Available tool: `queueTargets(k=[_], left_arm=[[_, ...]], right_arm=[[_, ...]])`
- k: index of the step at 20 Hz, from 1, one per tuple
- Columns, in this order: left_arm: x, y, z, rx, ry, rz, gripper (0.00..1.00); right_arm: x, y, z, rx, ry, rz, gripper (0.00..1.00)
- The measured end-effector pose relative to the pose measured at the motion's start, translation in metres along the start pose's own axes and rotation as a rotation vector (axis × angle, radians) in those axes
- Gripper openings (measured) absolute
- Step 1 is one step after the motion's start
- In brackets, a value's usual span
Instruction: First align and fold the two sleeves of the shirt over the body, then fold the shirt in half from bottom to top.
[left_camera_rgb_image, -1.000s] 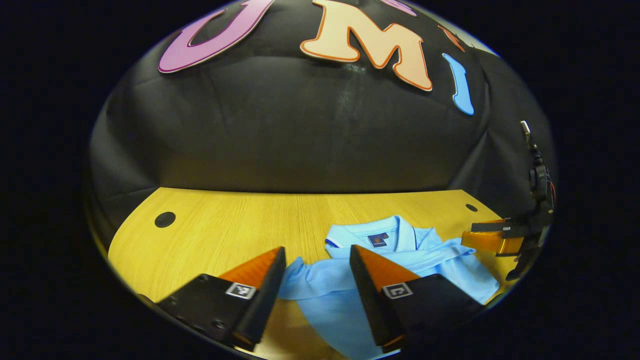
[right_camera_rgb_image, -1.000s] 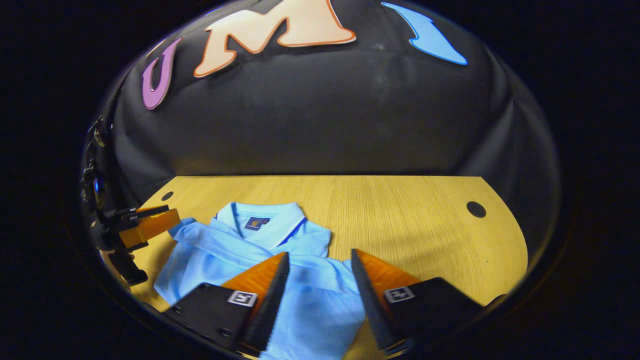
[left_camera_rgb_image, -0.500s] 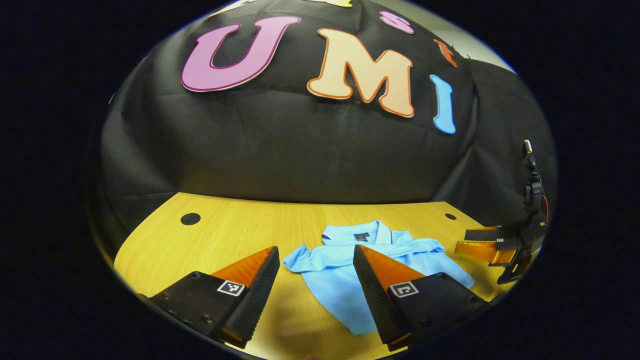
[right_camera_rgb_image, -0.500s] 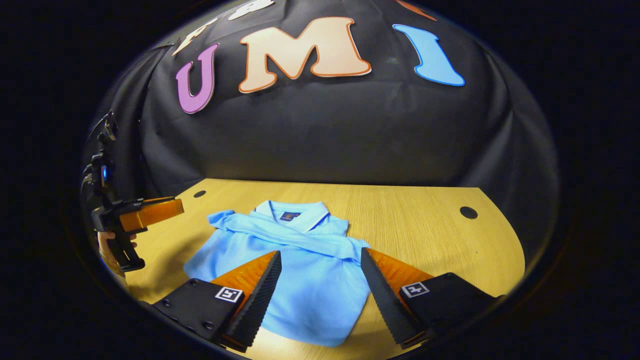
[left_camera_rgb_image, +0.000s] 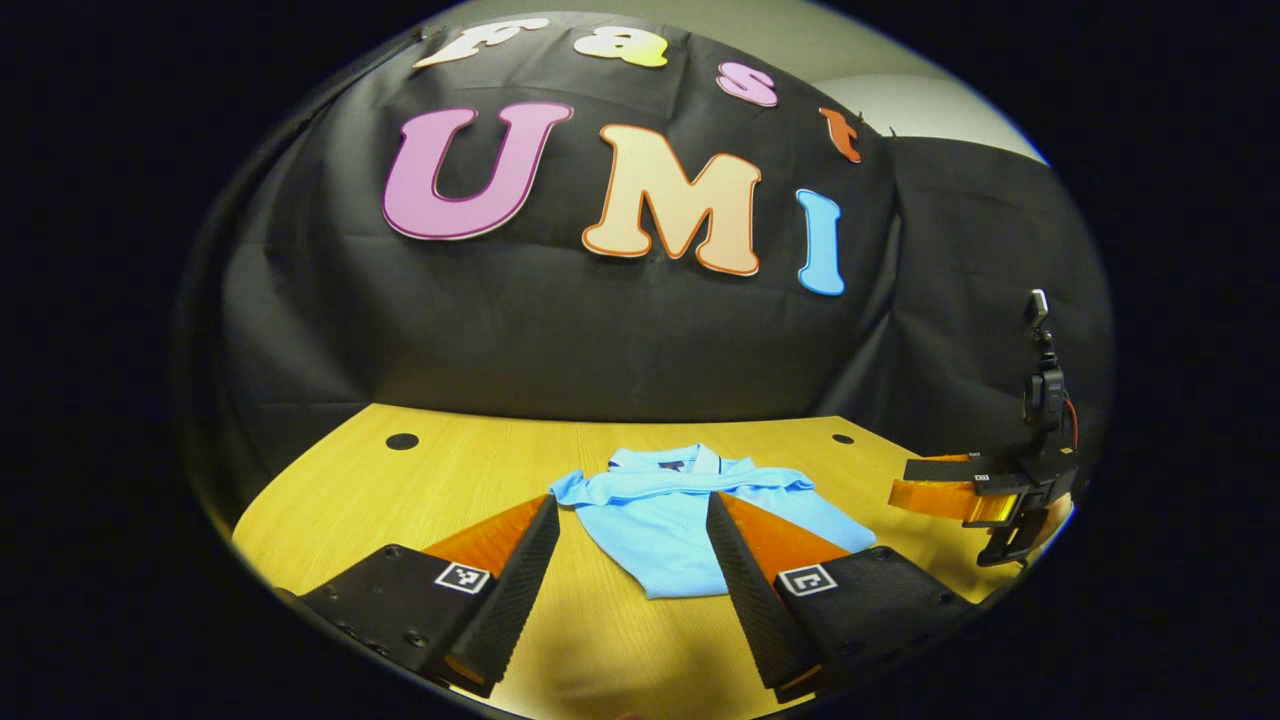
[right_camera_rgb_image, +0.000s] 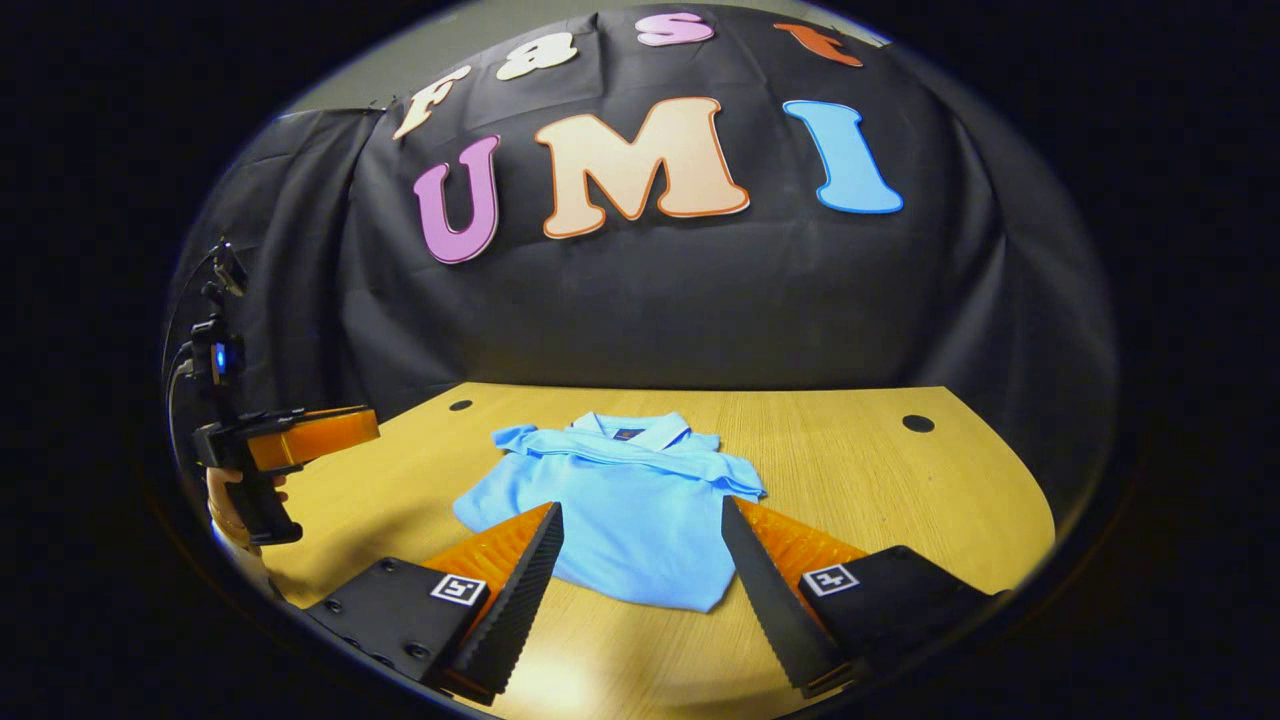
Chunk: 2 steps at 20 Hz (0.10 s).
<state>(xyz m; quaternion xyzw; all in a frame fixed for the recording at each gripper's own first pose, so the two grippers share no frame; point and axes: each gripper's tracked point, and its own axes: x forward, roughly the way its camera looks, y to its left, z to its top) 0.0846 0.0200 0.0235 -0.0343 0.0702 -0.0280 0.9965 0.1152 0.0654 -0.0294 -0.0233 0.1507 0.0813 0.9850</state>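
Pale wood forms the table (left_camera_rgb_image: 440, 480), which is bounded at the rear by the black cloth wall (left_camera_rgb_image: 560, 330). A small dark round hole (left_camera_rgb_image: 402, 441) is set near the far left corner in the left gripper view, and a second one (right_camera_rgb_image: 917, 423) near the far right corner in the right gripper view. Bare wood is seen on both sides of the garment and in front of it, up to the near edge.

The shirt (right_camera_rgb_image: 620, 500) is light blue, with a collar and a dark tag at the neck. It is laid flat near the middle of the table, collar toward the wall. Both sleeves (right_camera_rgb_image: 650, 462) are folded across the upper body as a horizontal band just below the collar. The lower hem is laid toward the near edge and is not folded up.

The left gripper (left_camera_rgb_image: 632, 590) is held above the near part of the table with its jaws spread wide and nothing between them; the shirt (left_camera_rgb_image: 670, 520) is seen beyond its fingertips, apart from them. The right gripper (right_camera_rgb_image: 640, 595) is likewise held wide apart and empty, with the shirt's lower hem seen between its fingers, no contact being visible. In the right gripper view the left gripper is seen at the left edge, held in a hand (right_camera_rgb_image: 235, 495), well apart from the shirt. In the left gripper view the right gripper is seen at the right edge, clear of the shirt.
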Motion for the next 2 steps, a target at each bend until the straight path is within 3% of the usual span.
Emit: queueTargets(k=[2], left_arm=[[-0.0136, -0.0068, -0.0006, 0.011, -0.008, -0.001, 0.89]], right_arm=[[-0.0126, -0.0006, -0.0024, 0.001, -0.019, 0.009, 0.98]])
